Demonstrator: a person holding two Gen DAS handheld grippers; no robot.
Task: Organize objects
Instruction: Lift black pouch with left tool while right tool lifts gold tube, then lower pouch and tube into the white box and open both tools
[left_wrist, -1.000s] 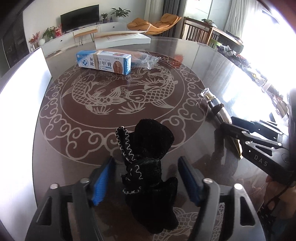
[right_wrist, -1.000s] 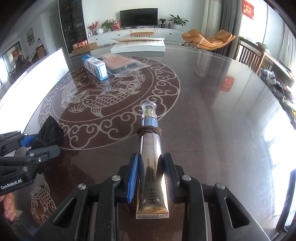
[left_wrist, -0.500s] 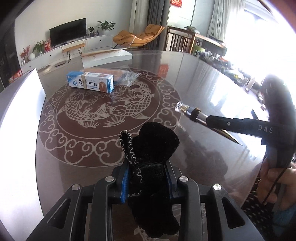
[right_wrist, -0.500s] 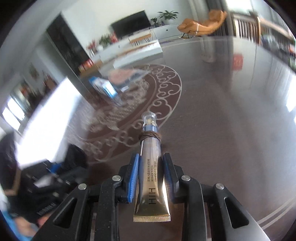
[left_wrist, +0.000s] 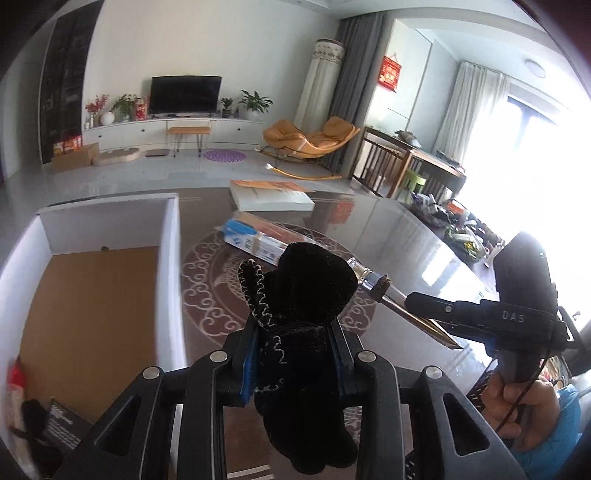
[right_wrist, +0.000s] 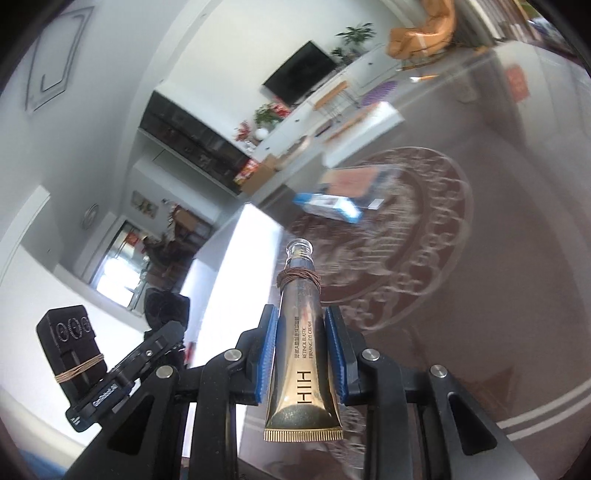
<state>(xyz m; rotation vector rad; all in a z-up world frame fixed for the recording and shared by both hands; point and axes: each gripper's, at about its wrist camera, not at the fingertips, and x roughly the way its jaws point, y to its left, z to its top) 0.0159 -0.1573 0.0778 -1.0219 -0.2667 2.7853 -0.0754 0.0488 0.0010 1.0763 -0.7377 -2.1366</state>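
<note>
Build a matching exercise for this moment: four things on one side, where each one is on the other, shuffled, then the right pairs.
Things:
1. black plush toy
2. gold cream tube
3. blue and white carton
4. white box

Places:
A. on the table's patterned circle
B. clamped in the right gripper
C. at the table's left edge, open, brown floor inside
D. clamped in the left gripper

Pairs: 1-D, 2-B, 3-A, 4-C

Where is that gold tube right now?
The gold tube is clamped in the right gripper, lifted above the table, right of the black pouch held by the left gripper.
</note>
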